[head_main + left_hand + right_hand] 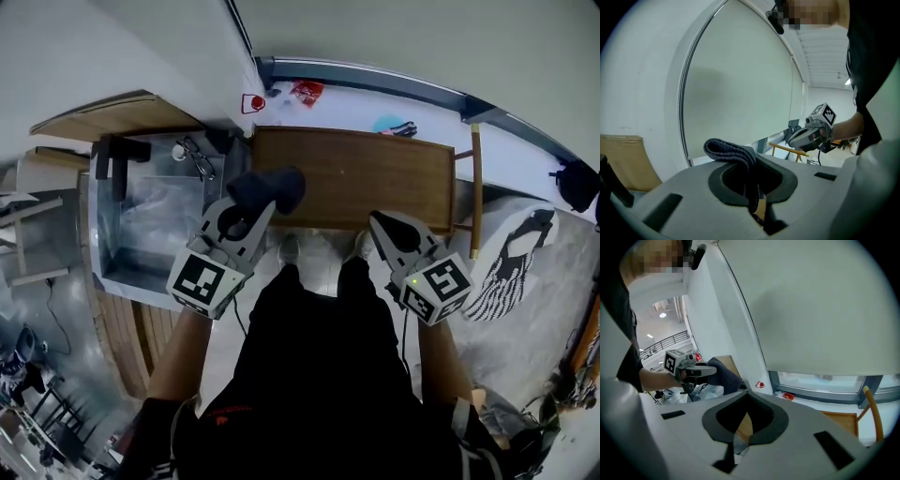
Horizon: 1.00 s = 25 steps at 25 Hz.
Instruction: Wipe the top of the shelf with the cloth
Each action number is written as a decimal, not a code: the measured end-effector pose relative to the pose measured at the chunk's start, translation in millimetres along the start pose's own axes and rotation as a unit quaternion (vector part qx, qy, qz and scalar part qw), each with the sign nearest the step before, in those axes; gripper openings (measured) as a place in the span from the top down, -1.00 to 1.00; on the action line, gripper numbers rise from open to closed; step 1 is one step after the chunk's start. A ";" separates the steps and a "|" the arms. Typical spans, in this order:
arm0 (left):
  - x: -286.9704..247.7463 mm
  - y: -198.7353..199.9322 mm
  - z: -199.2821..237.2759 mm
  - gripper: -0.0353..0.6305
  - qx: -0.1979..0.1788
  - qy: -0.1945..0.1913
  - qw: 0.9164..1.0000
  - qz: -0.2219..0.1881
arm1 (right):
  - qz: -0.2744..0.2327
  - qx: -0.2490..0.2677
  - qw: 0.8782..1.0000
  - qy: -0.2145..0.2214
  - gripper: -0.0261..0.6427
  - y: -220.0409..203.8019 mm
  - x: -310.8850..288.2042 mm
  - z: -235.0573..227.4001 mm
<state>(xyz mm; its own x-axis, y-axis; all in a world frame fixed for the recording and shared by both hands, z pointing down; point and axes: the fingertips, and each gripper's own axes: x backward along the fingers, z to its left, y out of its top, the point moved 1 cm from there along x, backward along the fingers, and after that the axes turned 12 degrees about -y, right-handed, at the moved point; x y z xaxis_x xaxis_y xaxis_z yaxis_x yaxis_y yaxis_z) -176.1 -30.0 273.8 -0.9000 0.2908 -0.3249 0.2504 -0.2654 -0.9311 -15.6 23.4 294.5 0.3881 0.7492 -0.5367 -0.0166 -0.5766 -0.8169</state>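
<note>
Bright, even daylight; strong fisheye distortion, dark corners.

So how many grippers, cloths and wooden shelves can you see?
Grippers: 2, the left gripper and the right gripper
Dark grey cloth: 1
Wooden shelf: 1
Total: 4

Wooden shelf (375,178) top in plain view, brown grain showing; just behind the shelf a white ledge (347,101) carries a red packet (307,91) and a blue item (387,123); right of the shelf, a black-and-white striped mat (511,262) lies on the grey floor (525,347).
</note>
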 end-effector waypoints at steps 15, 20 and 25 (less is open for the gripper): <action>-64.5 -10.1 9.2 0.79 0.023 0.089 0.995 0.025 | 0.030 0.023 0.996 0.082 0.91 -1.3 -8.3 -82.6; -81.3 -21.9 18.8 0.79 0.026 0.106 0.993 0.034 | 0.048 0.022 0.993 0.101 0.91 -13.7 -21.0 -98.2; -85.2 -40.4 31.6 0.79 0.030 0.120 0.991 0.050 | 0.061 0.026 0.991 0.115 0.91 -23.3 -36.3 -99.9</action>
<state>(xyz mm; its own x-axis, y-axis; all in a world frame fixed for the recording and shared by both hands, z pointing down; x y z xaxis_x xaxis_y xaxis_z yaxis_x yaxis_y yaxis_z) -120.8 -73.0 344.4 -0.7587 0.4689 -0.4522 0.3058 -0.3565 -0.8828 62.7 -22.9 354.1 0.5801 0.5776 -0.5744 -0.1208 -0.6363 -0.7619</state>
